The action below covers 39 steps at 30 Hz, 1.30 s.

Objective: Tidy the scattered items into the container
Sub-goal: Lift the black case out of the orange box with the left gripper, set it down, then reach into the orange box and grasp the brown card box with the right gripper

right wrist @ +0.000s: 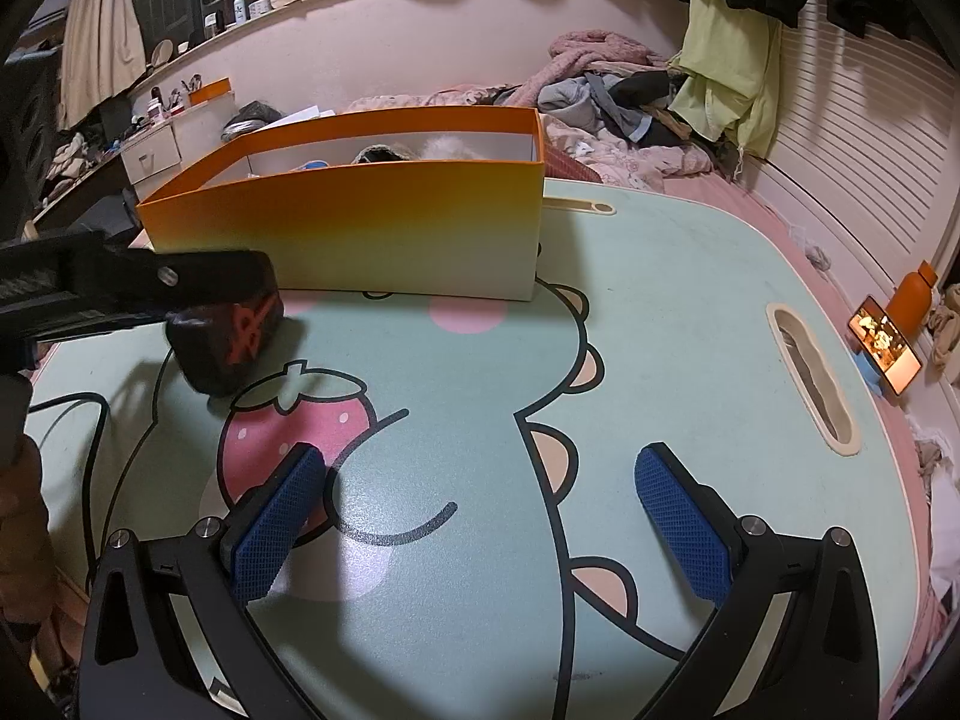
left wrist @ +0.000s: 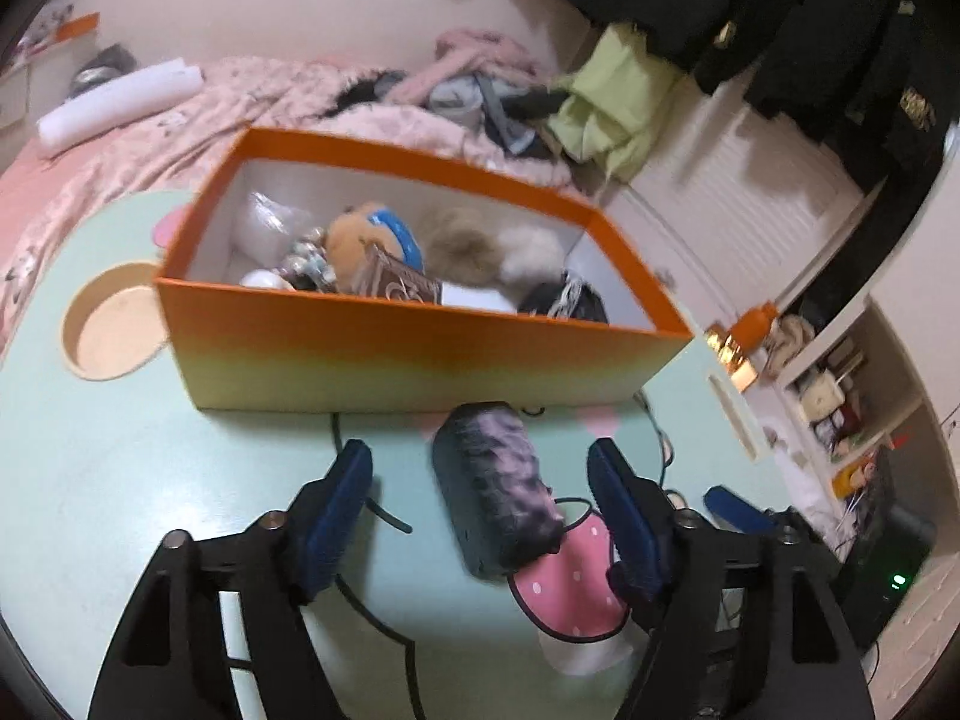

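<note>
My left gripper (left wrist: pixel 480 480) stands spread around, not touching, the dark pouch-like bundle (left wrist: pixel 495 489) on the table (left wrist: pixel 150 480) before the orange box (left wrist: pixel 420 354); it looks soft and light, so I'd pinch mid-body, while my right gripper (right wrist: pixel 480 504) gapes empty.

Dark pouch (left wrist: pixel 495 489) before orange box (left wrist: pixel 420 354)

A lived-in bedroom at home: a bed (right wrist: pixel 630 162) with pink floral bedding runs behind the cartoon-printed worktop (right wrist: pixel 660 312), crumpled clothes (right wrist: pixel 606 90) piled at one o'clock, dark jackets (left wrist: pixel 840 30) hanging at two o'clock, a cluttered shelf (left wrist: pixel 840 414) at three o'clock.
</note>
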Available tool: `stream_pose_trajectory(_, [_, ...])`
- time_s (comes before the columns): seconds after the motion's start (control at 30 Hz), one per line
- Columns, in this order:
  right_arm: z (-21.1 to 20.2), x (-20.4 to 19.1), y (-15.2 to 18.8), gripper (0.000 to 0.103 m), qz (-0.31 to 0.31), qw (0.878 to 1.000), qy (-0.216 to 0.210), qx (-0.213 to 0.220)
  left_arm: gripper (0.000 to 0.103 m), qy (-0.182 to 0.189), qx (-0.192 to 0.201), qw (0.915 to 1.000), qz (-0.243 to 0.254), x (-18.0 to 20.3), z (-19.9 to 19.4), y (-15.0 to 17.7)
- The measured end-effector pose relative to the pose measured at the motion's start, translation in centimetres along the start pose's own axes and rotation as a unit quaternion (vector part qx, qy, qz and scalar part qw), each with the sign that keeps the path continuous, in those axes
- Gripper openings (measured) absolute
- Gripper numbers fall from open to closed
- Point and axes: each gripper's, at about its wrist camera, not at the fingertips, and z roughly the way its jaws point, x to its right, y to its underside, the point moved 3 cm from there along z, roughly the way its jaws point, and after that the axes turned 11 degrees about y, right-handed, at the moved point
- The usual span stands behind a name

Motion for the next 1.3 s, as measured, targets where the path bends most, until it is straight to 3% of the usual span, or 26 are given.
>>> stream_pose_trajectory(0.1, [-0.1,0.0,0.0,0.103,-0.001,1.000,0.000,-0.001,0.089,-0.014,0.005,0.9998,0.010,0.1,-1.2,0.9])
stream_pose_trajectory(0.27, [0.0,-0.1,0.1,0.103,-0.001,1.000,0.000,-0.001,0.090,-0.077,-0.017,0.9956,0.049,0.0,-1.5,4.1])
stream_pose_trajectory(0.43, [-0.1,-0.2,0.2,0.103,0.000,1.000,0.000,-0.001,0.096,-0.126,-0.021,0.9866,0.102,0.7,-1.4,5.8])
stream_pose_trajectory(0.53, [0.0,-0.2,0.3,0.103,0.000,1.000,0.000,-0.001,0.103,-0.175,-0.016,0.9759,0.129,1.0,-0.8,6.6])
stream_pose_trajectory(1.3, [-0.2,-0.3,0.4,0.103,-0.001,1.000,-0.006,-0.001,0.103,-0.175,0.001,0.9769,0.122,1.1,-1.5,7.1])
